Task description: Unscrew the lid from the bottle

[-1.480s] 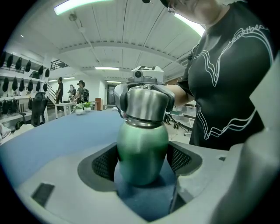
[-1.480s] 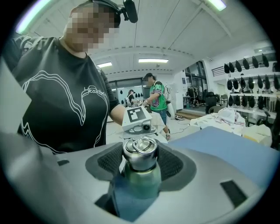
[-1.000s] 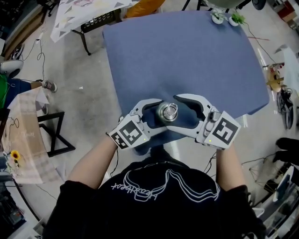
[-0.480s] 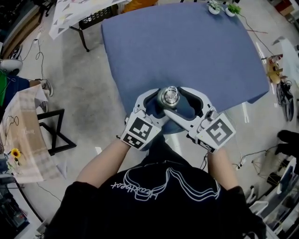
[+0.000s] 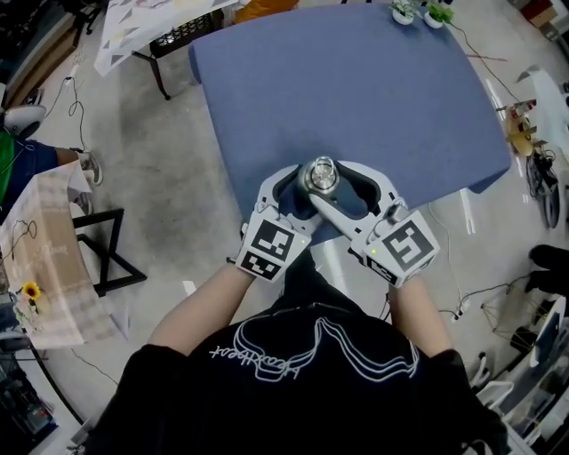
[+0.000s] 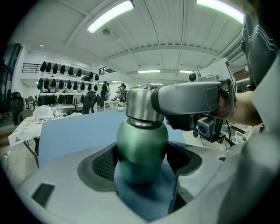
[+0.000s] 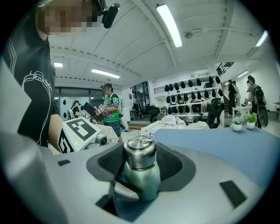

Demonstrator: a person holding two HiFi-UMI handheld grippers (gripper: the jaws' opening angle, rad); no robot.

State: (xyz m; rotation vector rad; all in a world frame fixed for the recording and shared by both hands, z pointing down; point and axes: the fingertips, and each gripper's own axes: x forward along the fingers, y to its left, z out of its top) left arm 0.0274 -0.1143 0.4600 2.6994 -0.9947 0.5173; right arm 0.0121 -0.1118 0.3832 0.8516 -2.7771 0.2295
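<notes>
A green metal bottle (image 6: 142,146) with a steel lid (image 5: 321,175) stands on the blue table (image 5: 356,80) near its front edge. My left gripper (image 5: 305,191) comes in from the lower left and is shut on the bottle's green body (image 7: 142,183); its pads (image 6: 103,162) press both sides. My right gripper (image 5: 336,184) reaches from the lower right at lid height. Its jaws have just been closing, and its pads (image 7: 111,159) now sit against the lid (image 7: 140,153). In the left gripper view a right jaw covers the lid's right side (image 6: 188,98).
Two small potted plants (image 5: 418,13) stand at the table's far edge. A low side table with a cloth (image 5: 53,258) is on the floor to the left. People stand in the background, one in a green shirt (image 7: 110,109). Cables lie on the floor at the right.
Both grippers have turned and drawn closer together round the bottle. The right jaws, wide a second ago, have closed in on the lid. The bottle stands in the same spot.
</notes>
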